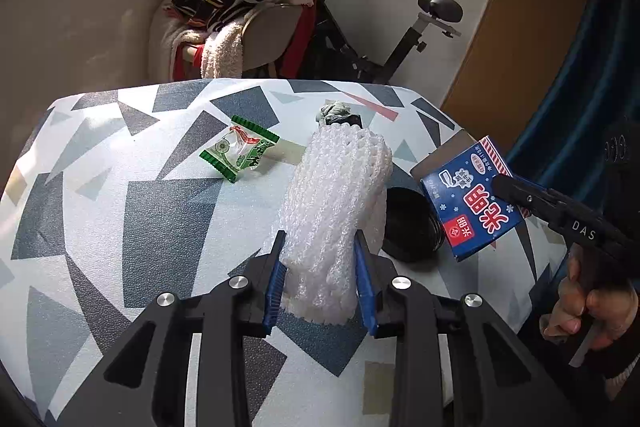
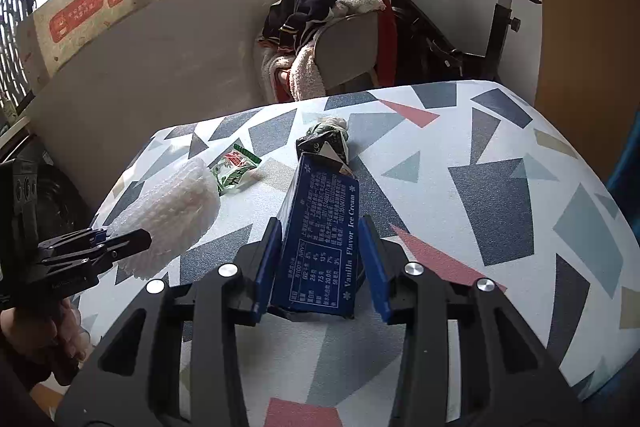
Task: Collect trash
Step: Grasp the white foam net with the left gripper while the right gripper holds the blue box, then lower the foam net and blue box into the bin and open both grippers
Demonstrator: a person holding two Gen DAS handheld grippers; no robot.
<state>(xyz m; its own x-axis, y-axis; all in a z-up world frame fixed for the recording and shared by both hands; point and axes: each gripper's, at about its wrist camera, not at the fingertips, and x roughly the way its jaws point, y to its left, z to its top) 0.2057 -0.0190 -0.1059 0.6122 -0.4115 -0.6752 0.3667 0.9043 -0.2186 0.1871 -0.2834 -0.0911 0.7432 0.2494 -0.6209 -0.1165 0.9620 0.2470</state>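
Sunlit window glass runs behind a chair (image 1: 240, 23) heaped with clothes and an exercise bike (image 1: 380, 39). Nearer stands the bench (image 1: 120, 211), covered in grey, blue and red shards. The left claw (image 1: 320, 263) pinches a white foam net sleeve (image 1: 336, 195), knobbly and rolled into a tube, held above the bench. The right claw (image 2: 320, 259) pinches a dark blue ice cream box (image 2: 320, 235), printed in white, also lifted. On the bench lie a green candy wrapper (image 1: 240, 151), a crumpled dark wrapper (image 1: 340, 115) and a black lid (image 1: 412, 231).
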